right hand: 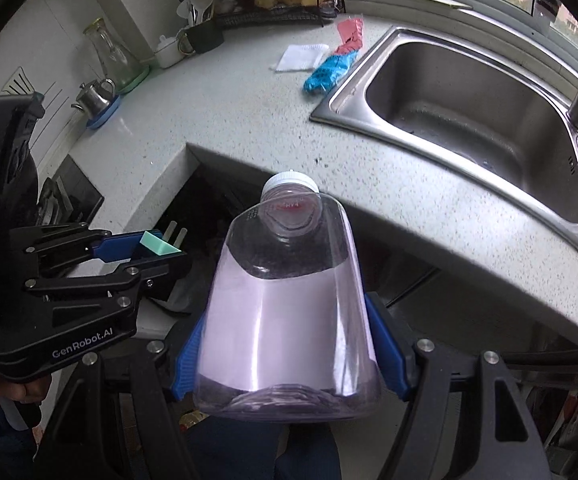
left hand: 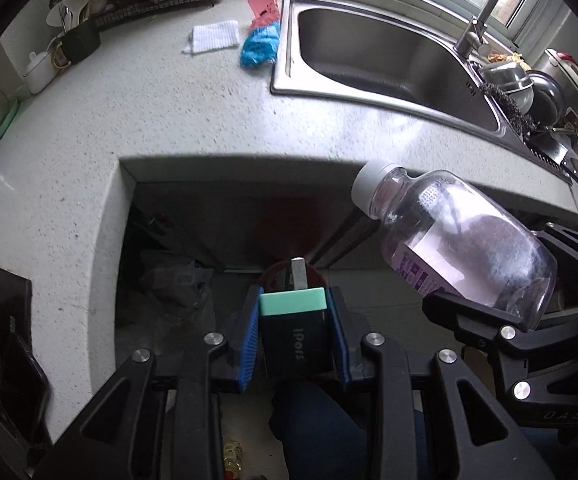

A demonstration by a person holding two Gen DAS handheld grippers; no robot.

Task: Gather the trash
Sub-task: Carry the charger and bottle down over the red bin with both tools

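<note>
My left gripper (left hand: 295,320) is shut on a small black plug adapter (left hand: 295,340) with a mint-green top and metal prongs, held over the dark gap below the counter edge. The same adapter (right hand: 157,246) shows at the left of the right wrist view. My right gripper (right hand: 289,344) is shut on a clear plastic bottle (right hand: 285,312) with a white cap and purple label, its cap pointing away from me. That bottle (left hand: 461,240) appears at the right of the left wrist view. A blue wrapper (left hand: 260,45) and a pink wrapper (left hand: 263,6) lie on the counter beside the sink.
A steel sink (right hand: 469,120) with tap sits at the right. The speckled countertop (left hand: 169,112) holds a white cloth (left hand: 213,36), a utensil holder (left hand: 81,40), a wire rack (right hand: 277,0) and a small steel pot (right hand: 95,94). Pans and a scourer (left hand: 509,104) crowd the sink's right side.
</note>
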